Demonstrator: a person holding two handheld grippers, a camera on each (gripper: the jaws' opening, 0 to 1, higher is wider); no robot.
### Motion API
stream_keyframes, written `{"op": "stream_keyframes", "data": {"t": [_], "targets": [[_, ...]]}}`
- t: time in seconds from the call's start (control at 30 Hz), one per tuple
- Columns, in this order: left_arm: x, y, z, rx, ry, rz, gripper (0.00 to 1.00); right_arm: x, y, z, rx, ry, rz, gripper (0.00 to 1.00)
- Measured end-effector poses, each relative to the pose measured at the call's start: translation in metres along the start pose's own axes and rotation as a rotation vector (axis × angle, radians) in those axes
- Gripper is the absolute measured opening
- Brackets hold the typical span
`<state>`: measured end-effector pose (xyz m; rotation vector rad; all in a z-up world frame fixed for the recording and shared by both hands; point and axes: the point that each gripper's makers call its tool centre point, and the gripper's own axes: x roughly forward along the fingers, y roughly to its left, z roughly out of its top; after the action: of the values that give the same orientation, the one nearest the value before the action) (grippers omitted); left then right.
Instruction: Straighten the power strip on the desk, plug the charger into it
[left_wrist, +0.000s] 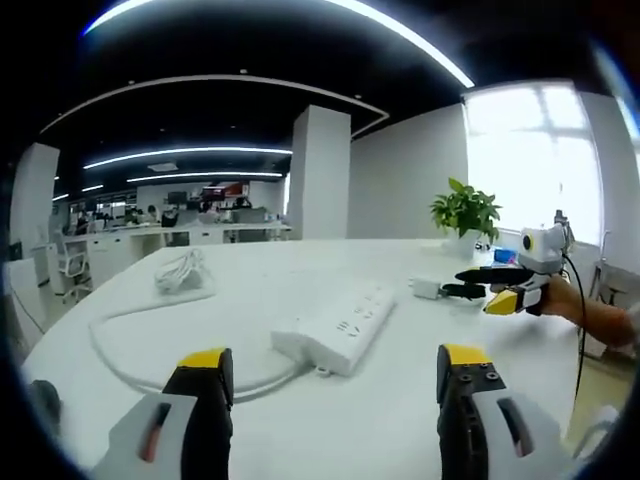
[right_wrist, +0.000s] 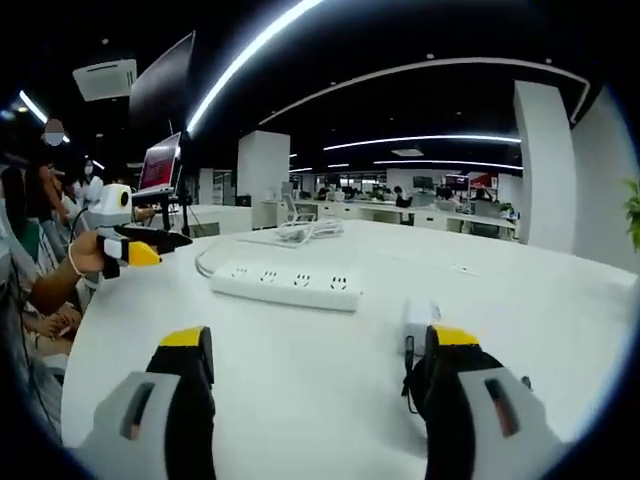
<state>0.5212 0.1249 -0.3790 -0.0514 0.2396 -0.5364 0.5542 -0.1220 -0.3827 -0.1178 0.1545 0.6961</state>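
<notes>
The left tool (left_wrist: 333, 372) hangs with its yellow-tipped jaws spread wide over the white bench (left_wrist: 400, 420), gripping nothing. Just beyond them lies the power strip (left_wrist: 340, 328), angled away toward the right, its cord (left_wrist: 120, 350) curving off left to a coiled bundle (left_wrist: 180, 272) farther back. In the right gripper view the right tool (right_wrist: 318, 362) is likewise spread, and the small white charger (right_wrist: 415, 325) lies on the bench touching, or just beside, the inner face of its right-hand jaw; whether that jaw presses on it cannot be told. The strip sits farther off there, lying crosswise. The strip looks rigid, light and smooth-cased, so it would likely slide and pivot readily under a push at one end, with the stiff cord liable to tug it back; a pinch across its narrow sides seems the surest hold. The charger, small and hard, would best be taken by its flat sides, prongs left free. A potted plant (left_wrist: 465, 212) stands at the bench's far right, before a bright window (left_wrist: 530, 150).
</notes>
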Motion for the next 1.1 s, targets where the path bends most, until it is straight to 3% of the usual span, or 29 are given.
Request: {"op": "stream_keyframes", "data": {"t": [1.1], "targets": [[0.036,0.005,-0.005,-0.034,0.024,0.013,0.83,0.045,0.017,-0.007,0.008,0.068,0.068,0.84]]}}
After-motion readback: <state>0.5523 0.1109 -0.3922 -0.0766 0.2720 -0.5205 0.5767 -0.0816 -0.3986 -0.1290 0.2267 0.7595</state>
